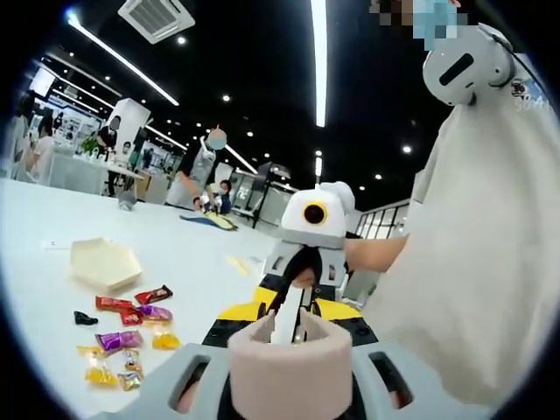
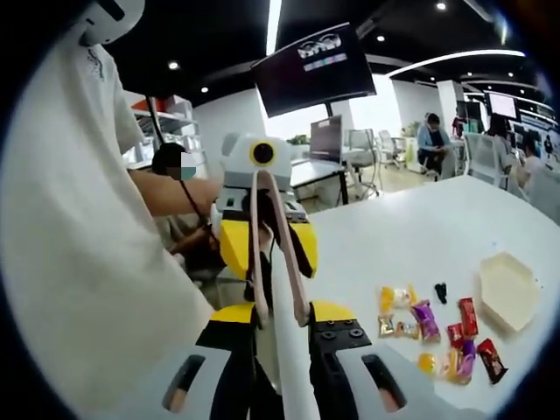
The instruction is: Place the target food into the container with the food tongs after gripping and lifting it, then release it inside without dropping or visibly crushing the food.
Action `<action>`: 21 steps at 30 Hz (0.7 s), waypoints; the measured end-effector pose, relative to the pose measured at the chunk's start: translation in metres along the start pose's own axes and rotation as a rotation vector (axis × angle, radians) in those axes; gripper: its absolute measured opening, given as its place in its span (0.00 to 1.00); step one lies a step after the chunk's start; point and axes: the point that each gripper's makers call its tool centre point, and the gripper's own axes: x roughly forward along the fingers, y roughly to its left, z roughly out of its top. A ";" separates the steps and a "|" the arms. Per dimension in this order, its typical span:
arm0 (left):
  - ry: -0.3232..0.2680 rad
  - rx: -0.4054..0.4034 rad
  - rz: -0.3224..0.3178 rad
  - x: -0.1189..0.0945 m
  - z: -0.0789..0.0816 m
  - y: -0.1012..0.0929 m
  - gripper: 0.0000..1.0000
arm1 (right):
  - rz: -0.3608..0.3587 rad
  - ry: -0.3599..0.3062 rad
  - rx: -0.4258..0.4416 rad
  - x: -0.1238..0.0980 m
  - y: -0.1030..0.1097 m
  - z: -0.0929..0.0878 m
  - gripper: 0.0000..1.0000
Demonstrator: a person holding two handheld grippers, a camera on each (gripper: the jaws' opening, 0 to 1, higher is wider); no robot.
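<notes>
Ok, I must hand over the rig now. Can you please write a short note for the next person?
Right hand-held gripper: appears shut on the food tongs, raised off the table.
Left hand-held gripper: at the far end of the tongs, facing the right one; its grip cannot be judged.
Wrapped sweets: lying loose on the white table.
Hexagonal container: beside the sweets, open, apparently empty.
Done: tongs picked up.
Left: grip one sweet with the tongs, lift it, release it gently inside the container.
</notes>
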 end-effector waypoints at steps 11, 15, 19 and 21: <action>-0.162 -0.038 0.027 -0.008 0.032 0.004 0.21 | 0.002 -0.202 0.166 -0.033 -0.006 0.028 0.33; -0.180 -0.051 0.006 -0.011 0.037 0.001 0.21 | -0.018 -0.263 0.183 -0.048 -0.012 0.034 0.33; -0.207 -0.071 -0.017 -0.008 0.041 -0.004 0.22 | 0.037 -0.266 0.202 -0.043 -0.002 0.037 0.38; -0.206 -0.073 -0.023 -0.004 0.039 -0.006 0.22 | 0.056 -0.283 0.208 -0.038 0.002 0.041 0.39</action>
